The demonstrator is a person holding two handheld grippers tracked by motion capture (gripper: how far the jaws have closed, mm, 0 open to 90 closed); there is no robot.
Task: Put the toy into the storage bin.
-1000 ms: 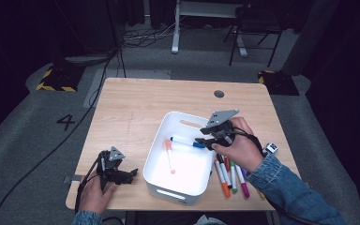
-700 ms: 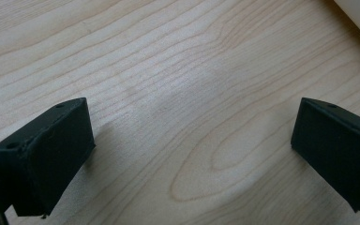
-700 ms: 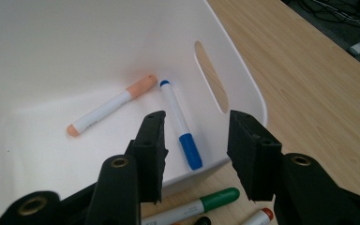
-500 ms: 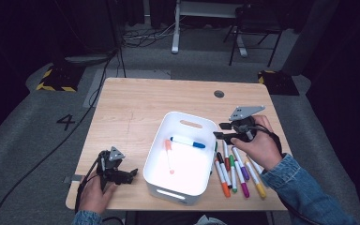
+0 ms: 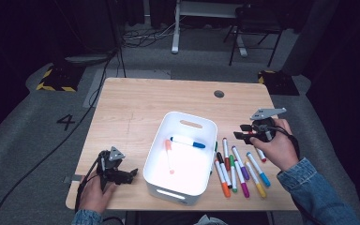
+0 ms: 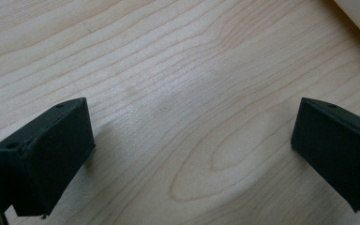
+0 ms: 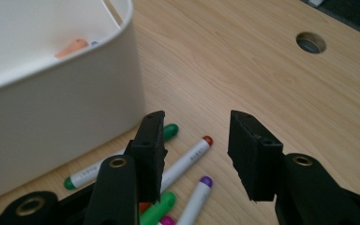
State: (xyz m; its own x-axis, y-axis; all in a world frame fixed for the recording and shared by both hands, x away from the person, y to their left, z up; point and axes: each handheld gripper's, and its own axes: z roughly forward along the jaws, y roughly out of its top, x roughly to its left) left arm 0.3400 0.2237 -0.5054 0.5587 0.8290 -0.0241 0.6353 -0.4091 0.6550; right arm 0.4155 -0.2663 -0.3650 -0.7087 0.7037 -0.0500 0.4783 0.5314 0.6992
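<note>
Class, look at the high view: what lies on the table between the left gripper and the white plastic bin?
Nothing: in the high view, bare light wooden tabletop separates the left gripper from the white plastic bin. The left gripper view shows plain wood between its open jaws.

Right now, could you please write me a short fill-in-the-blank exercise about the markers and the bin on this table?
1. The blue-capped marker lies inside the white ____.
2. The jaws of the right gripper hold ____.
3. The row of loose markers lies on the table between the bin and the person's ____ hand.
4. The left gripper rests near the table's ____ edge.

Missing words: bin; nothing; right; front
</note>
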